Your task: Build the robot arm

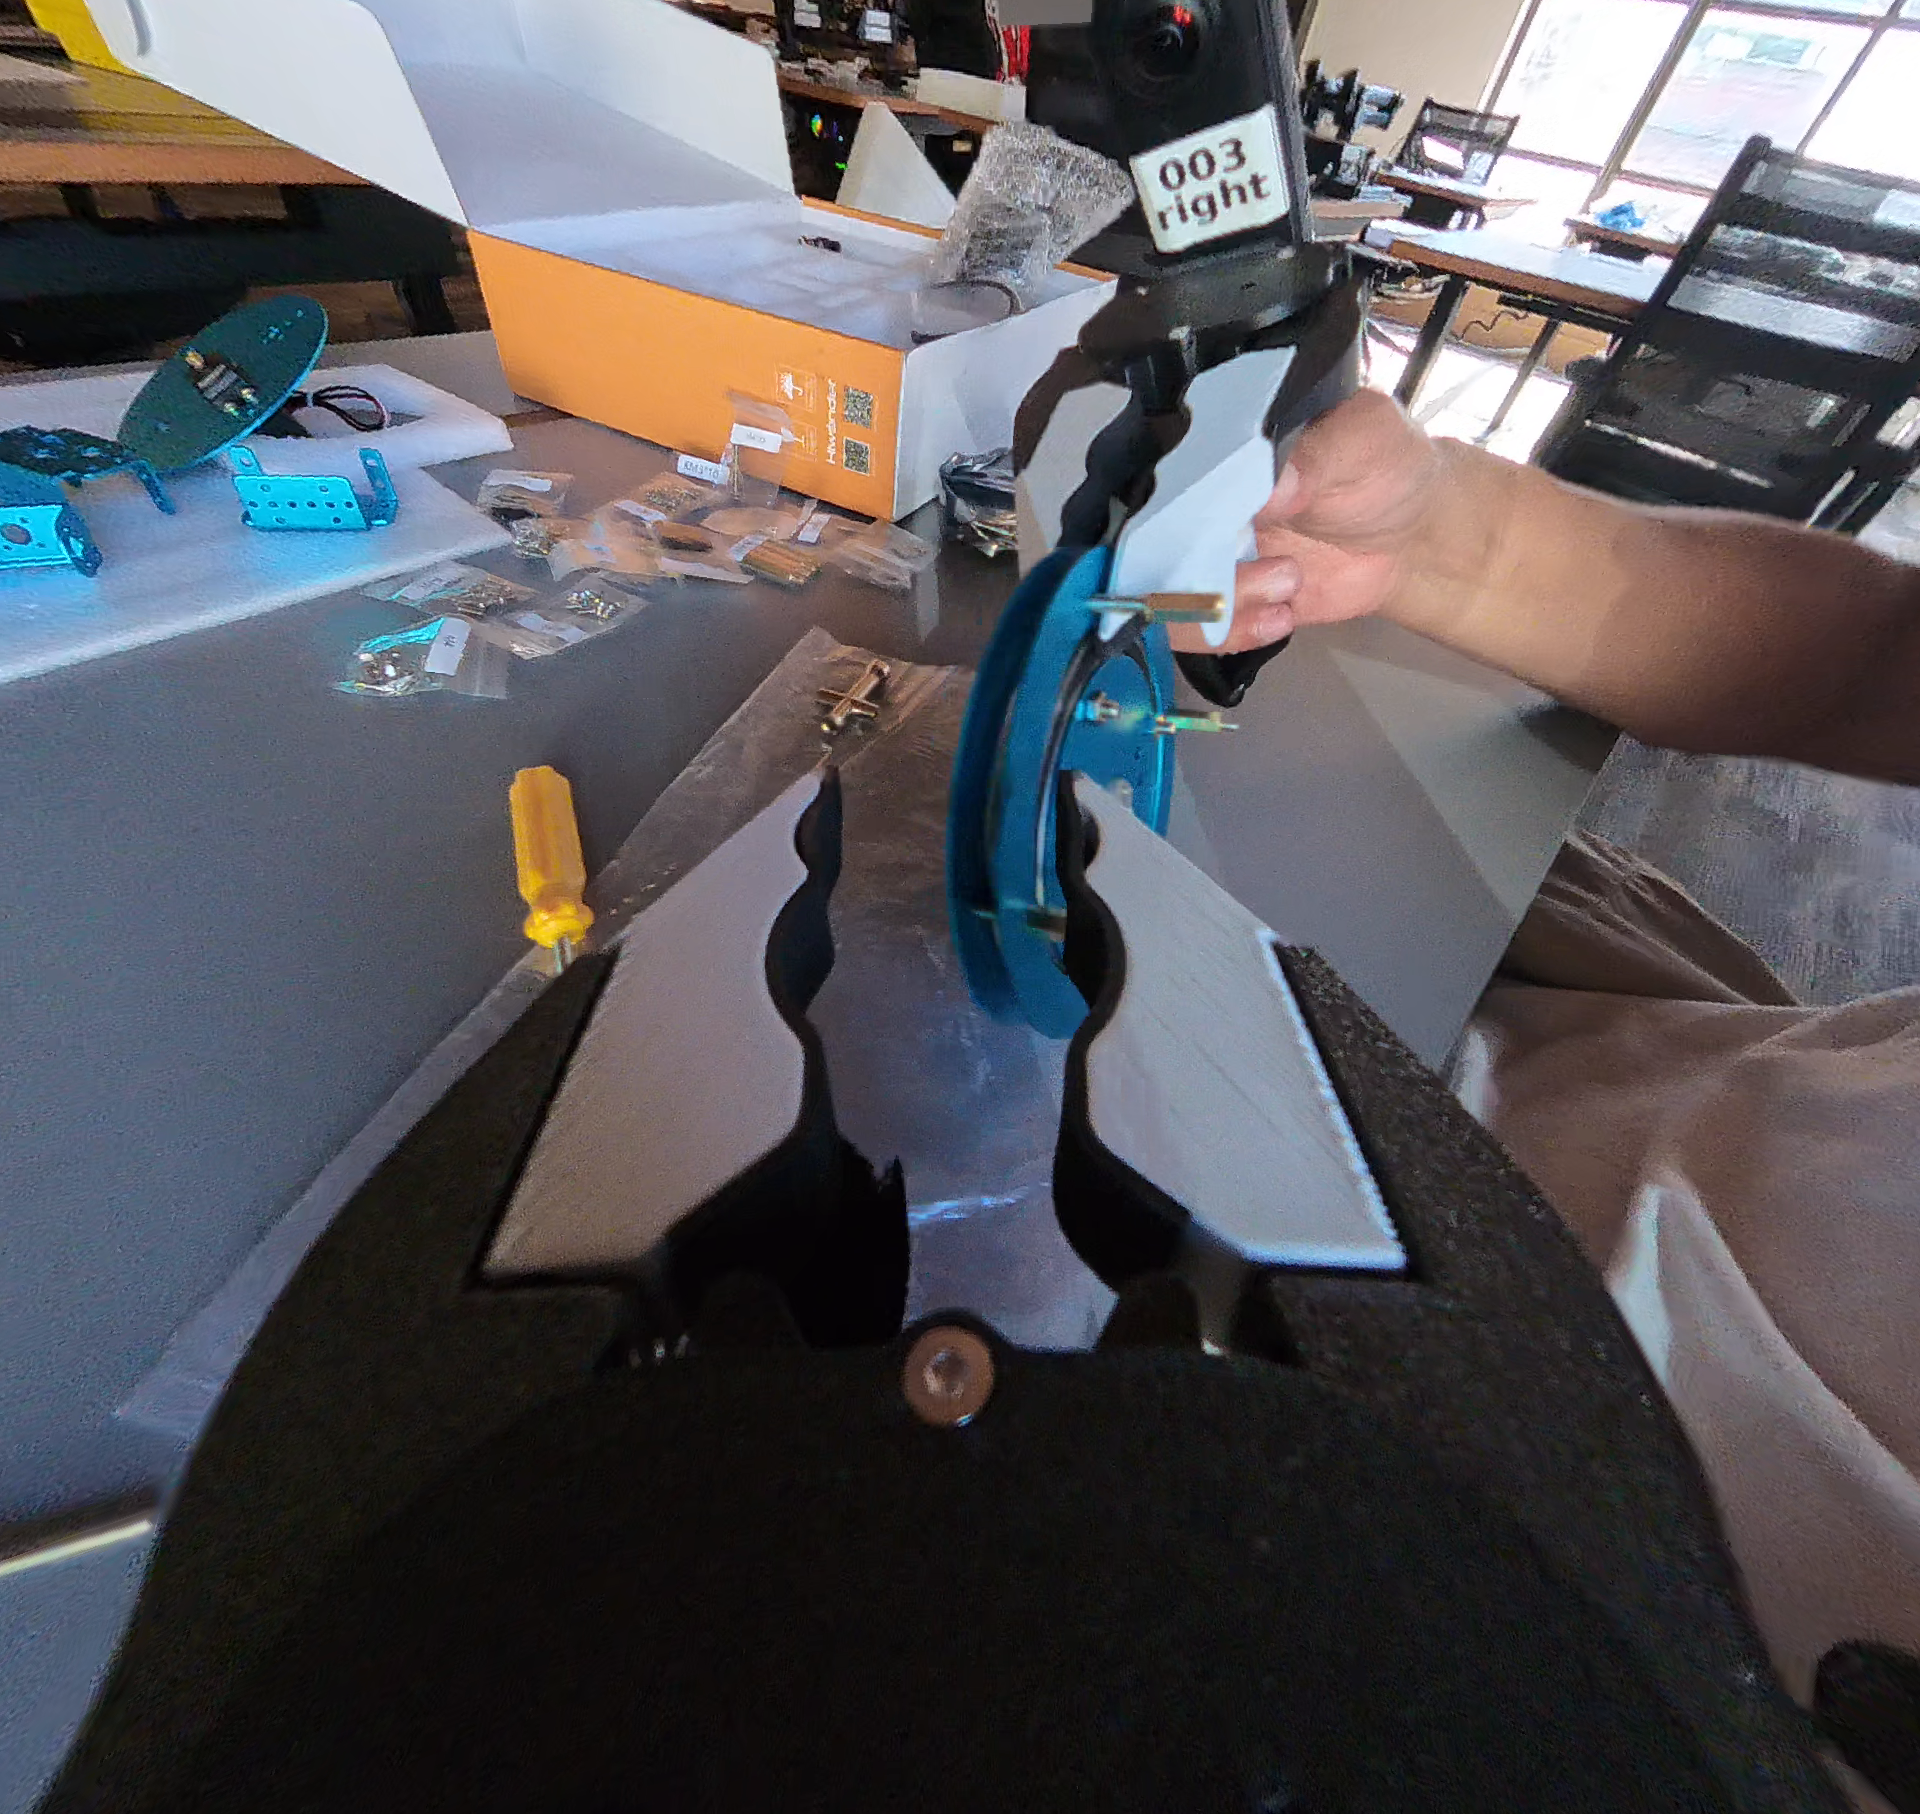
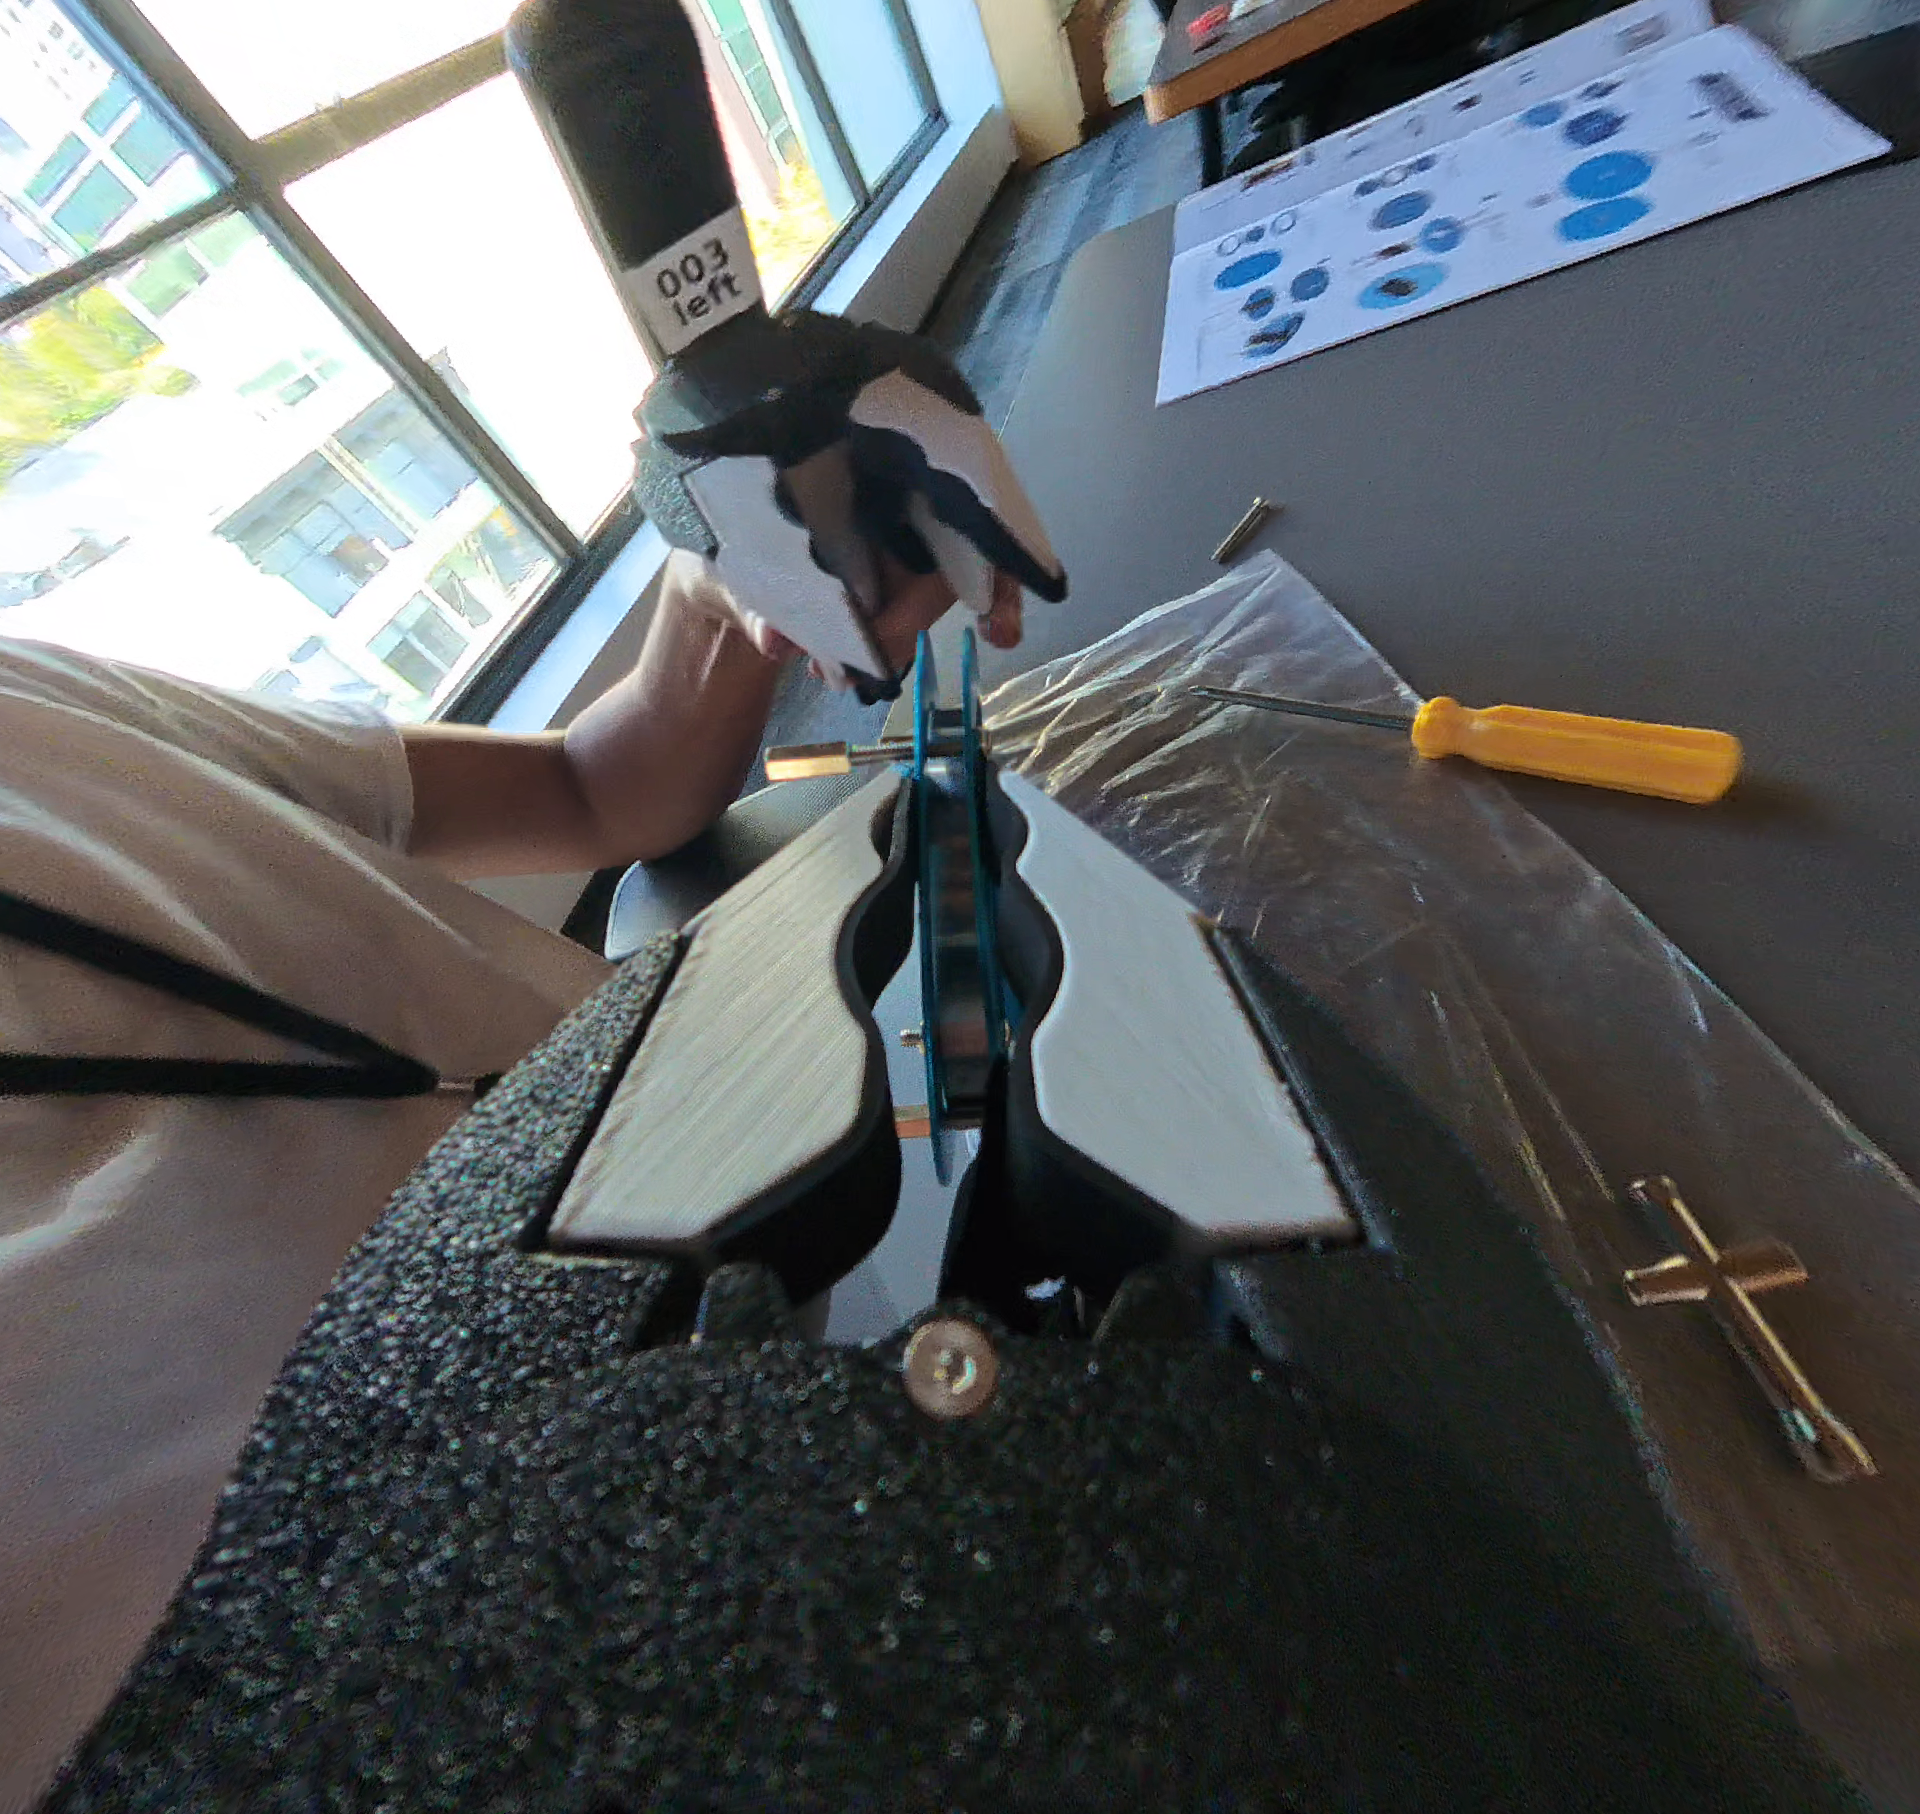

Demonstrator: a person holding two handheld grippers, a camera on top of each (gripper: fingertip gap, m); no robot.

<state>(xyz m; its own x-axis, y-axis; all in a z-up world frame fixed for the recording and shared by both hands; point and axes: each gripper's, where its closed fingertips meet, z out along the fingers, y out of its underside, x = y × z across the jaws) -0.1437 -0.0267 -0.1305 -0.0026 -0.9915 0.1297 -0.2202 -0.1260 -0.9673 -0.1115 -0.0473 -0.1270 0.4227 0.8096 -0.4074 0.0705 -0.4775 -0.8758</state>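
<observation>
1. Plainly, the blue disc assembly (image 2: 956,943) looks like stiff, thin anodised metal: light, rigid and slick on its faces, so I judge the rim the safest place to pinch, clear of the brass standoffs (image 1: 1174,608).
2. It consists of two round blue plates set parallel with a narrow gap, held apart by small hardware, with brass standoffs projecting from one face.
3. The right gripper (image 2: 951,788) is closed down on the assembly, its white fingers (image 2: 1122,1037) clamping both plates edge-on, holding it in the air above the clear plastic sheet (image 2: 1299,829).
4. The left gripper (image 1: 945,788) stands partly open and empty, its tips just beside the disc's rim.
5. A yellow screwdriver (image 1: 548,855) and a cross-shaped wrench (image 2: 1735,1307) lie nearby on the grey table (image 1: 208,881).
</observation>
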